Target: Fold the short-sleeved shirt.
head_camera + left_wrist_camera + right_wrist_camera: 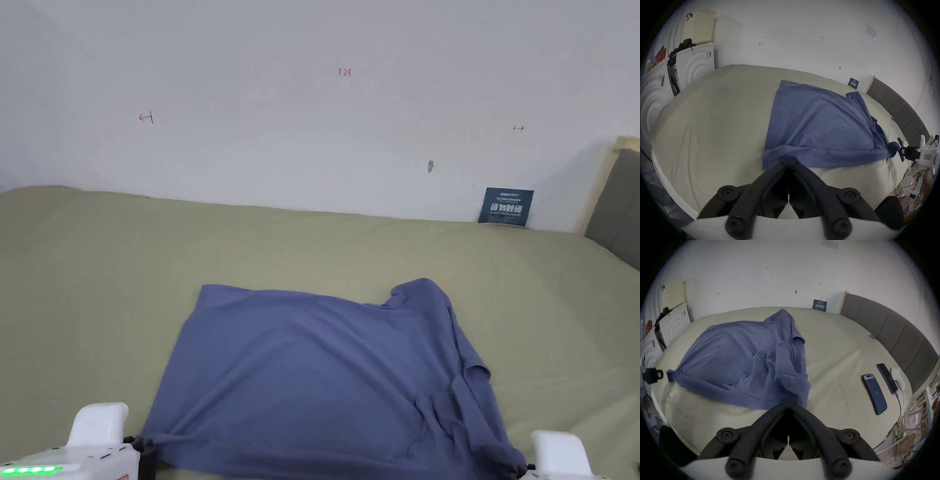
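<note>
**Two claws pinch the near corners of a blue shirt on a bed**

A blue short-sleeved shirt (312,369) lies spread on a bed (94,281) covered by a pale green sheet. Its near edge runs along the side of the bed closest to the person, and the sleeves and collar end are bunched toward the right.

The left claw (788,160) is closed on the near left corner of the shirt, its jaws together with the cloth between them. The right claw (788,404) is clamped the same way on the near right corner, where the cloth is rumpled. Holding both near corners at once likely serves to carry that edge over in one straight line, so the fold lands even rather than skewed. The wrinkles on the right side may need smoothing first.

The bed stands against a plain white wall (312,125) with a small dark sign (506,206) leaning at its base. A grey padded headboard (891,331) stands on the right. Two phones (874,395) lie on the sheet, well apart from the shirt. White boxes (693,65) stand beyond the left end of the bed.
</note>
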